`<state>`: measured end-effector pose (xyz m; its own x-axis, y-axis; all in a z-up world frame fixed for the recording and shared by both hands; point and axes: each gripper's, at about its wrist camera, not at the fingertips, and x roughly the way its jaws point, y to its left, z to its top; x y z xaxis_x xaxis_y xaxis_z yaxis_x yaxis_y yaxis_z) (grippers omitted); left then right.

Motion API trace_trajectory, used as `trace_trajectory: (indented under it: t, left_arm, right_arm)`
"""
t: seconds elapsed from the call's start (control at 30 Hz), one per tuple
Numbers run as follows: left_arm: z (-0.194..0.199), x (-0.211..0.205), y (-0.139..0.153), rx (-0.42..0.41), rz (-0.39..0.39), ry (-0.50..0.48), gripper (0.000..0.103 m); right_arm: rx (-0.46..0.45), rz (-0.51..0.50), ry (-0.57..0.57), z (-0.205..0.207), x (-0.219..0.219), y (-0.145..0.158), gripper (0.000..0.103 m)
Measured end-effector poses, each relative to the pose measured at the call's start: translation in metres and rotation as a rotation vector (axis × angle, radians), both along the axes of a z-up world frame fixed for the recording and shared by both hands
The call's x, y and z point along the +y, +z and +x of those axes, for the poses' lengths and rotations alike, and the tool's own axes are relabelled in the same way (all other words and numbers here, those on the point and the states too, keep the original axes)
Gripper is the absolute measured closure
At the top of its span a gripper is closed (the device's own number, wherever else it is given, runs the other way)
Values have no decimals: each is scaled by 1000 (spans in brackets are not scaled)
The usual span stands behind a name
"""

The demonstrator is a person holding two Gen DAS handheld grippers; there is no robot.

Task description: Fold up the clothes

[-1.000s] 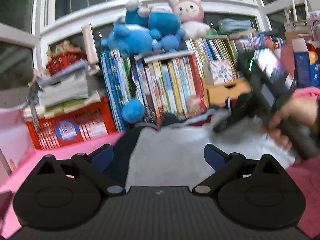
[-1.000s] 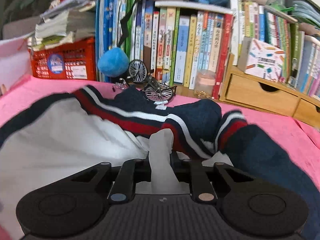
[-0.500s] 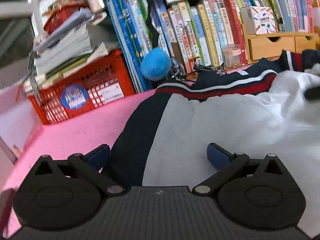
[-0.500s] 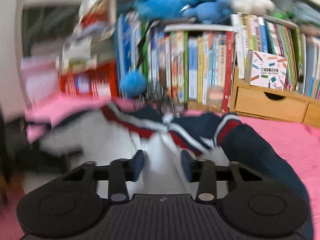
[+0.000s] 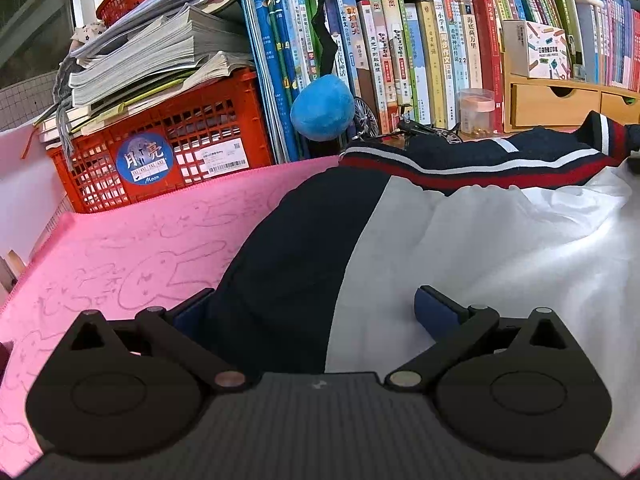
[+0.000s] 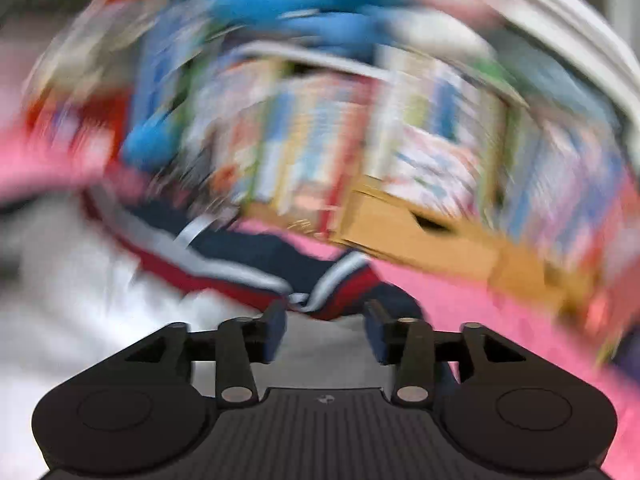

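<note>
My left gripper (image 5: 316, 308) hovers with fingers wide apart over the jacket (image 5: 460, 248) spread on the pink mat (image 5: 132, 248), ready, I judge, to pinch its navy sleeve (image 5: 288, 248), while my right gripper (image 6: 325, 330), blurred, is apart and empty too.

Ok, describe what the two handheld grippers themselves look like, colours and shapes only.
Both look alike. The left gripper has a dark grey ribbed body, two round black discs at its sides, black link arms with silver pivot pins and dark blue fingertips. The right gripper shows the same parts, with a small pale mark on the body. No cables, sleeves or hands appear.
</note>
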<state>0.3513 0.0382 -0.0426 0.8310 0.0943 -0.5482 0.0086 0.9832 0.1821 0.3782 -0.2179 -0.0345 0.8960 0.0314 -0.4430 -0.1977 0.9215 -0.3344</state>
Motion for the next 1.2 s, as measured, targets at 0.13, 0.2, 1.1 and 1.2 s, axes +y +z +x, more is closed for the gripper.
trace_trajectory:
  t: [0.13,0.2,1.1,1.2]
  left_arm:
    - [-9,3,5,-64,-10,7,0]
    - [-22,6,10,-148,-29,1,0]
    - [-3,30,2,-26,-107,97,0]
    - [0,31,1,-2,-106,102,0]
  right_arm:
    - [20,-56,3,23,33,-15,12]
    - [203,114,-33,50,28,-21,96]
    - [63,311,85,7,61,32,41]
    - [130,323,221,-52,83,19,46]
